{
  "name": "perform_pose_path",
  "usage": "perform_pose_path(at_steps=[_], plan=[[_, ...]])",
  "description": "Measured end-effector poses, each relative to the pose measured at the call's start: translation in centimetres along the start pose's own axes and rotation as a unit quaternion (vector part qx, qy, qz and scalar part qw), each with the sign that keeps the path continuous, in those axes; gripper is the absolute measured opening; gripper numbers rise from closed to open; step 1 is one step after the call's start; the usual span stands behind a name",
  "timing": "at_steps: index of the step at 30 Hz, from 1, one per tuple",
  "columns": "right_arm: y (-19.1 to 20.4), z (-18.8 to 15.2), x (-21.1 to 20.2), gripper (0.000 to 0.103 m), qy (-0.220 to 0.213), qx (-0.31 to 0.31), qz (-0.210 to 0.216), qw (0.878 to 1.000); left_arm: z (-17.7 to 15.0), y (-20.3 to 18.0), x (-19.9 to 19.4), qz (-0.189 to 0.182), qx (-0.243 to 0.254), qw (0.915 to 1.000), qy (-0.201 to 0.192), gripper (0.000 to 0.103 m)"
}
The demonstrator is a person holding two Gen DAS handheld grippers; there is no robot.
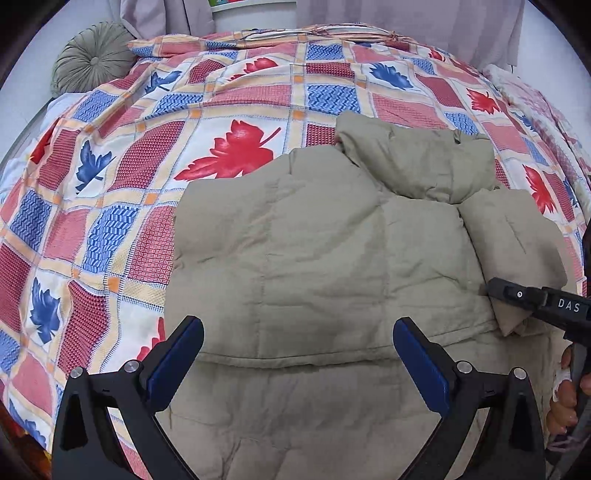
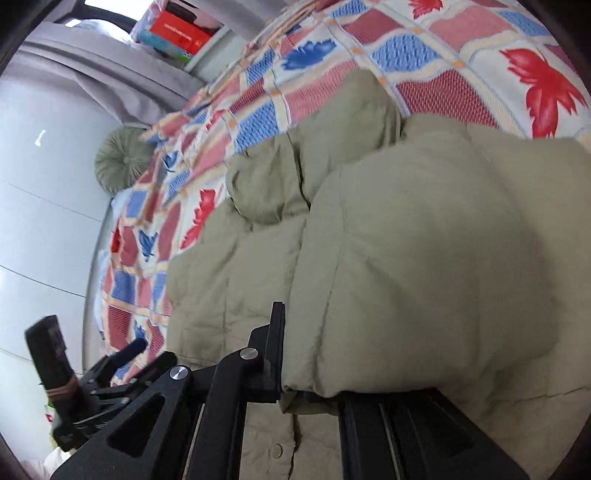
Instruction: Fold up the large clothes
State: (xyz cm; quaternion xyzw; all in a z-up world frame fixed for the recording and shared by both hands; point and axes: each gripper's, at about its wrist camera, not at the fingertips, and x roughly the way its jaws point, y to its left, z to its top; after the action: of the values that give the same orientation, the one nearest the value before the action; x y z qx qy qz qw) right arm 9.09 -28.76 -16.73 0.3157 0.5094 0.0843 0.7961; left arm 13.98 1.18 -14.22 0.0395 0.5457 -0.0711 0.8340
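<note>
A beige puffer jacket (image 1: 314, 251) lies on the bed, its hood (image 1: 417, 158) bunched at the far end. My left gripper (image 1: 297, 343) hovers over the jacket's near part, its blue pads (image 1: 184, 350) wide apart with nothing between them. From the right edge comes my right gripper (image 1: 496, 290), shut on a folded piece of the jacket, probably a sleeve. In the right wrist view the jacket (image 2: 424, 258) billows over the right gripper (image 2: 290, 350) and hides one finger. The left gripper (image 2: 125, 350) shows at the lower left there.
A quilt (image 1: 229, 151) with red and blue leaf squares covers the bed. A round green cushion (image 1: 92, 59) sits at the far left corner by a pale wall. Grey curtains (image 1: 406, 14) hang behind. A person's hand (image 1: 565, 398) holds the right gripper's handle.
</note>
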Motion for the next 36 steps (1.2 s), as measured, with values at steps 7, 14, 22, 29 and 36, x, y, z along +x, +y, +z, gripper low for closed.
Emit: perform_pose_path(at_steps=[7, 14, 22, 29, 36], plan=[[-2.8, -2.5, 4.1, 0.008, 0.023, 0.066, -0.027, 0.997, -0.8, -0.7, 2.1, -0.018, 0.017, 0.9994, 0.026, 0.103], [-3.0, -2.2, 1.0, 0.056, 0.017, 0.118, 0.002, 0.993, 0.1, -1.1, 2.4, -0.053, 0.0, 0.9982, 0.027, 0.103], [-5.5, -2.8, -6.3, 0.069, -0.068, 0.189, -0.008, 0.98, 1.1, 2.2, 1.9, -0.064, -0.046, 0.9967, 0.019, 0.103], [-6.3, -0.5, -4.3, 0.021, -0.101, 0.267, 0.1, 0.953, 1.9, 5.2, 0.6, -0.174, -0.069, 0.9823, 0.009, 0.103], [5.1, 0.5, 2.1, 0.028, 0.012, 0.042, 0.029, 0.999, 2.3, 4.5, 1.6, -0.286, -0.125, 0.9494, 0.035, 0.103]])
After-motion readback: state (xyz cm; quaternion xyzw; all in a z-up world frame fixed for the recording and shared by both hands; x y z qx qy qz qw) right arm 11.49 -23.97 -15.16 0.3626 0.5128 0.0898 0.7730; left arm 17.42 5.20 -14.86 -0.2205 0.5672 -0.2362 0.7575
